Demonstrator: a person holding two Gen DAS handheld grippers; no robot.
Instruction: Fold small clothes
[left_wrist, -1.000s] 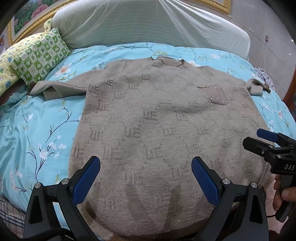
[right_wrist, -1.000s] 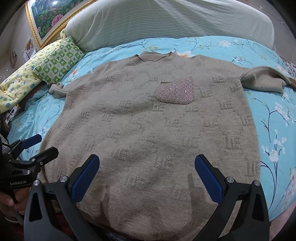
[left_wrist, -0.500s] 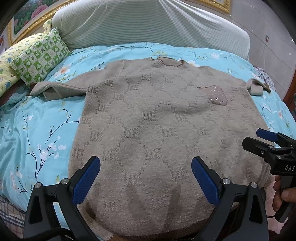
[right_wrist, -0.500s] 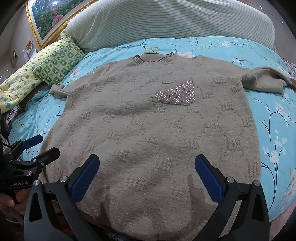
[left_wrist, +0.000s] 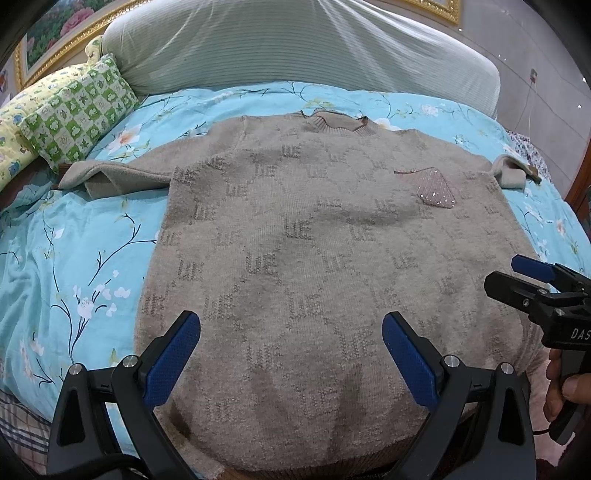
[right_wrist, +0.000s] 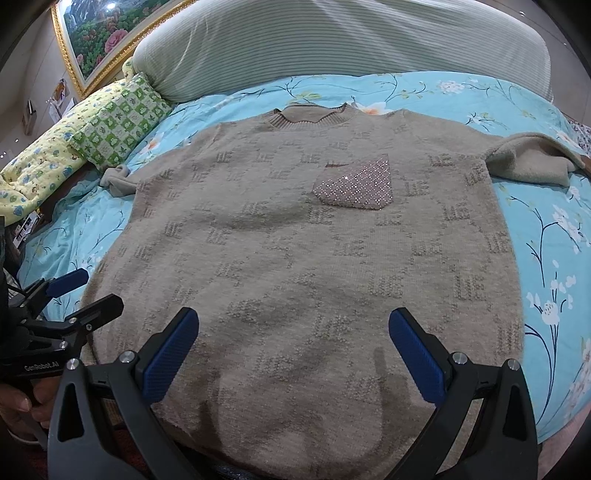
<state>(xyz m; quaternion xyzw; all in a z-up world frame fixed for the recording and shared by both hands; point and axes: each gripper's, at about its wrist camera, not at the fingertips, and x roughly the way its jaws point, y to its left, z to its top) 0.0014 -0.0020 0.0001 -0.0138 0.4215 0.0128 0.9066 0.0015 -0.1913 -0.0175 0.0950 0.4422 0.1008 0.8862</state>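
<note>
Bed w/ flat sweater; L gripper & R gripper hover, jaws spread wide.

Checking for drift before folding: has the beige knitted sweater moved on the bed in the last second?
No. The beige knitted sweater keeps its place against the green checked pillow.

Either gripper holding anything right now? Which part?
Nothing held. Left gripper and right gripper are both open above the hem end of the sweater.
</note>
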